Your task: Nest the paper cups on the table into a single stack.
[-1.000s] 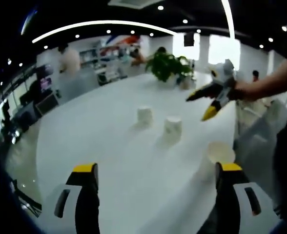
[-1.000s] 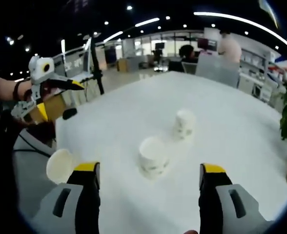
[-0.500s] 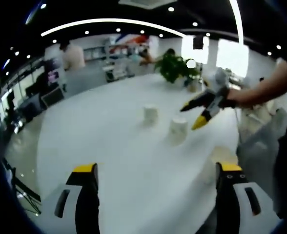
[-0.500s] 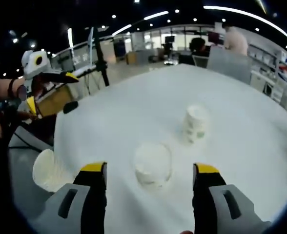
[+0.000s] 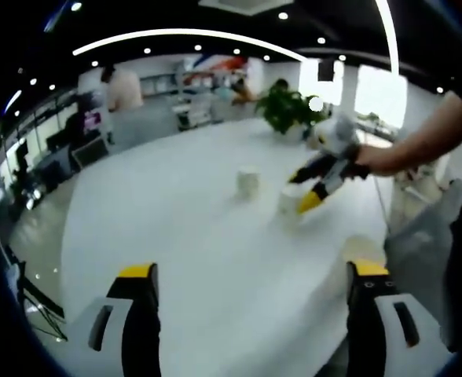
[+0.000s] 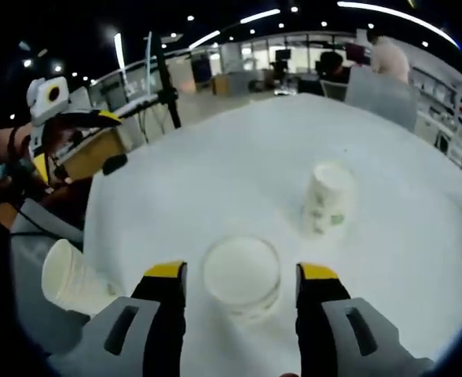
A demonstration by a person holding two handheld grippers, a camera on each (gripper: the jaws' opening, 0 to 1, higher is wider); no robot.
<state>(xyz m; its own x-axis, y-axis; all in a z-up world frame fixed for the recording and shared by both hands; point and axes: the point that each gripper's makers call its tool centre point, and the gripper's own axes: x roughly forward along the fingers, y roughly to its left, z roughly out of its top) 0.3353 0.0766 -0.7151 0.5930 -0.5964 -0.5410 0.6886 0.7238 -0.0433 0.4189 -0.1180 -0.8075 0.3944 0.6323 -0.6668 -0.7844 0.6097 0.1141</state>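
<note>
In the left gripper view, my left gripper (image 5: 251,275) has its yellow-tipped jaws spread wide with nothing between them, over the bare white round table (image 5: 184,236). Ahead of it stands an upside-down white paper cup (image 5: 248,183), well beyond the tips. To the right of that cup my right gripper (image 5: 316,182) reaches in, its jaws around a second white paper cup (image 5: 288,206) on the table. Just by my left gripper's right jaw, at the table edge, lies a third white paper cup on its side (image 5: 362,247). A green potted plant (image 5: 286,108) sits at the far side of the table.

In the right gripper view, the tipped cup (image 6: 70,279) lies left of my right gripper (image 6: 241,276). Its jaws are set wide, one on each side of the second cup (image 6: 242,275); whether they touch it I cannot tell. The far cup (image 6: 329,198) stands ahead to the right.
</note>
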